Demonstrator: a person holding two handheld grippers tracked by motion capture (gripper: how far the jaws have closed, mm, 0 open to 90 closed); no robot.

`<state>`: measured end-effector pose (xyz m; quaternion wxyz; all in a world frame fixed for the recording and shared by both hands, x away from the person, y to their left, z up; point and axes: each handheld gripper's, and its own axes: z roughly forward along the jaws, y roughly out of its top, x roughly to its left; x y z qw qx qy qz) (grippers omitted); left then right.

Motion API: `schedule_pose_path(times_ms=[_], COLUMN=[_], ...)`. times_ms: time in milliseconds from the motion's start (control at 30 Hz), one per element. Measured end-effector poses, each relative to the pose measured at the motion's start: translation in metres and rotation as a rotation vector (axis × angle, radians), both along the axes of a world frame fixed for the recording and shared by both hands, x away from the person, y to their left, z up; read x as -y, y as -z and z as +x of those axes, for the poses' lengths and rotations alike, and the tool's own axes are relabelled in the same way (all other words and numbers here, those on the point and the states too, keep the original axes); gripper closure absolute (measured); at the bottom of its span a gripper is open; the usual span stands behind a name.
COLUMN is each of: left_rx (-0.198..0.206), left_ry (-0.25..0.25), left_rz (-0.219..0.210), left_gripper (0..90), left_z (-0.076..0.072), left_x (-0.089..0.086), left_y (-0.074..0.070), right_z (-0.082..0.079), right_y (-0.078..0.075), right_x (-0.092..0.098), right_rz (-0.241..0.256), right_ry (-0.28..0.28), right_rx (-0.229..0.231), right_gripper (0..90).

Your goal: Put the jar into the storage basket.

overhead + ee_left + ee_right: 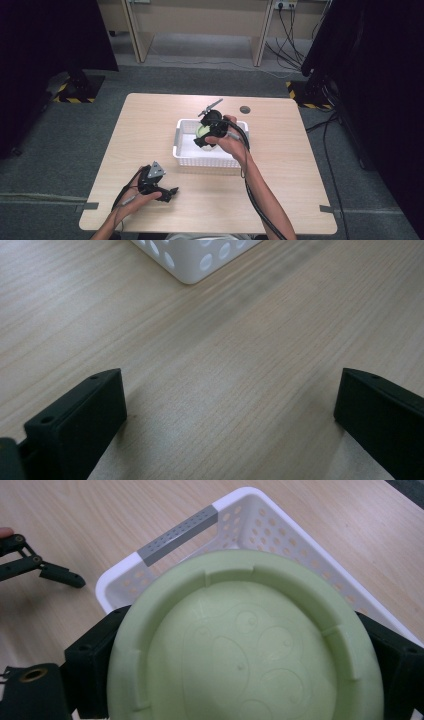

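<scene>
A white perforated basket (186, 159) with a grey handle strip (176, 531) stands at the middle of the wooden table (140, 130). My right gripper (206, 136) hovers over the basket, shut on a pale green round bowl (240, 630) that is turned bottom-up toward the camera. Its black fingers (92, 652) press on the bowl's rim from both sides. My left gripper (169, 194) lies low at the table's front left, open and holding nothing. In the left gripper view its jaws stand wide apart over bare wood, with a corner of the basket (192, 260) ahead.
A small grey round grommet (244, 109) sits in the tabletop behind the basket. Cables trail from the right gripper along the forearm (260, 190). Dark curtains hang on both sides and desk legs stand beyond the table.
</scene>
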<state>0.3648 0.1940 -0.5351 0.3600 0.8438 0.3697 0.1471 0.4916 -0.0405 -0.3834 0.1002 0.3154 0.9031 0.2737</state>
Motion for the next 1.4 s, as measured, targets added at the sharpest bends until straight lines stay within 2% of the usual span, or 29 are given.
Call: schedule_pose_path(times_ms=[367, 767, 1100, 1400], left_rx=[0.000, 0.000, 0.002, 0.003], left_ry=[0.000, 0.000, 0.000, 0.000], left_rz=[0.000, 0.000, -0.001, -0.002], left_gripper=[0.0, 0.0, 0.0, 0.0], left_z=[0.000, 0.000, 0.000, 0.000], left_x=[0.000, 0.000, 0.000, 0.000], left_y=[0.000, 0.000, 0.000, 0.000], right_z=[0.020, 0.039, 0.047, 0.052], right_y=[0.019, 0.040, 0.058, 0.068], right_x=[-0.009, -0.009, -0.015, -0.019], right_rz=[-0.007, -0.012, -0.004, 0.006], right_ry=[0.042, 0.119, 0.151, 0.171], right_rx=[-0.017, -0.045, -0.061, -0.063], right_gripper=[11.2, 11.2, 11.2, 11.2])
